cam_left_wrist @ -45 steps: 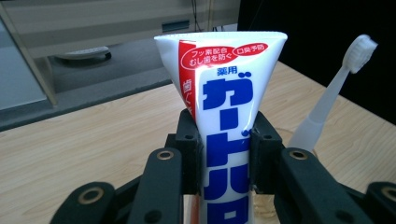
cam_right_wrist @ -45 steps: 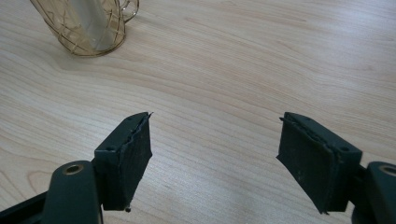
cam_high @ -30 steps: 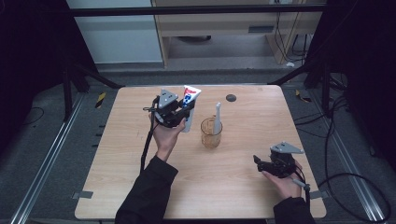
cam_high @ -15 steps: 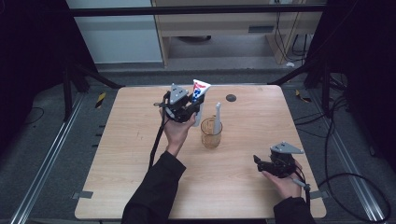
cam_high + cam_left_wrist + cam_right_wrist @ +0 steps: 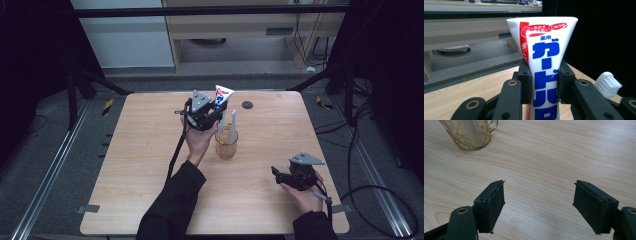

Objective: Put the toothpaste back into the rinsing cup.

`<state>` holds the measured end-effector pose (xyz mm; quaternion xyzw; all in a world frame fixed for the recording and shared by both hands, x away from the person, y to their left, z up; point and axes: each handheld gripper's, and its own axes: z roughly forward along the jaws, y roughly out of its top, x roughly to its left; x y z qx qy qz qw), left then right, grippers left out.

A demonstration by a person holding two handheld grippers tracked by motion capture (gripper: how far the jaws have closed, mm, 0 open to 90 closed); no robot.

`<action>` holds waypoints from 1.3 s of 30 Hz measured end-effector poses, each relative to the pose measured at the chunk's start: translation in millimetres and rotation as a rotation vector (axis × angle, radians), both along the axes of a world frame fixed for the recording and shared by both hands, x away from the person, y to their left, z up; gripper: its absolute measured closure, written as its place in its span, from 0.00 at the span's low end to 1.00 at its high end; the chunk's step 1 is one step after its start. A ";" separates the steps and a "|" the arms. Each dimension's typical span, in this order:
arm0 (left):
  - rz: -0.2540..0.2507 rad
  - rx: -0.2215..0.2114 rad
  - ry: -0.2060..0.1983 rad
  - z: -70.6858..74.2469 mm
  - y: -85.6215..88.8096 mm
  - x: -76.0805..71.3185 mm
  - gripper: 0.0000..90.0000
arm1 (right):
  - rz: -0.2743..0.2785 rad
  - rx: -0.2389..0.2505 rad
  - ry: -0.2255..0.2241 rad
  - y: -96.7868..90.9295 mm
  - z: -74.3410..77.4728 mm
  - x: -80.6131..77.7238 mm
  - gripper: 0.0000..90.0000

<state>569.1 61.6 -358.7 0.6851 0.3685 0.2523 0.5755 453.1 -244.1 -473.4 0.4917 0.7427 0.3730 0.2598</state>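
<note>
So the left hand-held gripper [image 5: 212, 116] is clamped tight on a toothpaste tube [image 5: 545, 65], held up over the worktop [image 5: 140, 165] toward its far edge, right beside the gold wire cup [image 5: 226, 143] with the toothbrush [image 5: 233, 120] in it. The tube stands pretty much upright, flat crimped end up, body pinched between the jaws. The right hand-held gripper [image 5: 539, 205] sits near the front right corner, jaws wide apart with nothing in them.
</note>
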 end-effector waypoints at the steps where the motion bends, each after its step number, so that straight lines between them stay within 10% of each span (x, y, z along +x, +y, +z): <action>1: -0.005 0.005 -0.002 -2.5 -2.6 0.8 0.77 | 0.001 -0.001 0.001 0.1 0.0 -0.2 0.28; 39: -0.054 0.029 0.062 -51.7 -14.3 5.8 0.76 | 0.005 -0.014 0.010 0.5 -2.6 0.3 0.28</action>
